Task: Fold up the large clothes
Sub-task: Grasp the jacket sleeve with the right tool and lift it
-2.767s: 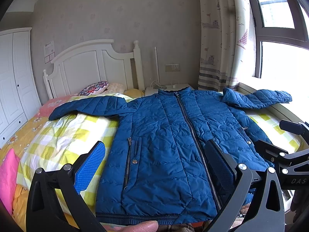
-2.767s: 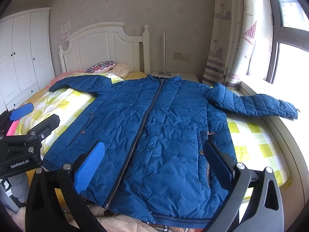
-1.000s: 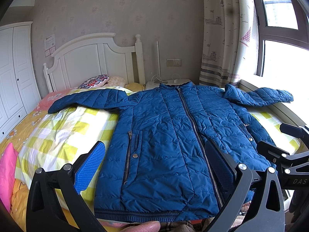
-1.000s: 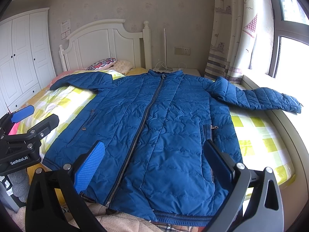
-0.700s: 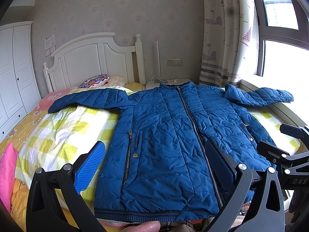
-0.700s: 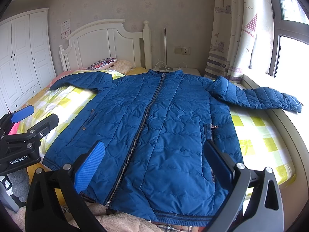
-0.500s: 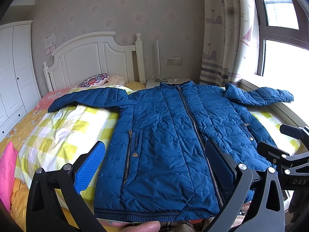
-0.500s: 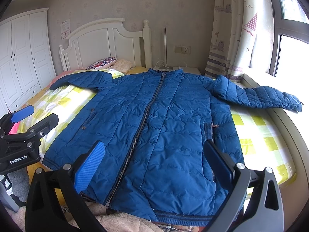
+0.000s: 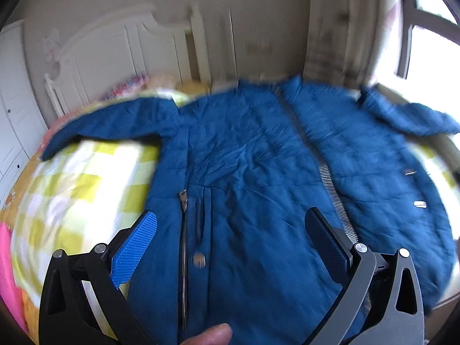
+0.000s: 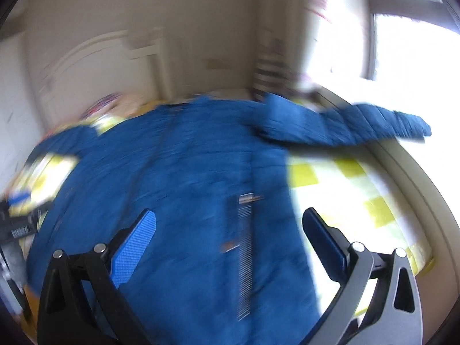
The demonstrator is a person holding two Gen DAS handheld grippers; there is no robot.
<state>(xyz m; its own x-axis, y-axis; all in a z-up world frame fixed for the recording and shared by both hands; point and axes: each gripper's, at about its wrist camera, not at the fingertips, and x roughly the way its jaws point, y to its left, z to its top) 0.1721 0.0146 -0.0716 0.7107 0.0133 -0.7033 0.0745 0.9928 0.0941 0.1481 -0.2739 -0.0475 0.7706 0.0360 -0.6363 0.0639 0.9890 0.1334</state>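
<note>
Both the left hand-held gripper (image 9: pixel 230 240) and right hand-held gripper (image 10: pixel 229 238) hover spread wide, empty, above the blue jacket (image 9: pixel 258 172) on the bed (image 9: pixel 74 189).

Blue quilted jacket (image 9: pixel 258 178) flat, seemingly zipped, sleeves outspread

No text, label, brand or number can be read in either wrist view; both are smeared by motion blur. At the far left of the right wrist view, the left gripper (image 10: pixel 17 224) carries a pale mark on its black body, but its letters are too blurred to make out.
</note>
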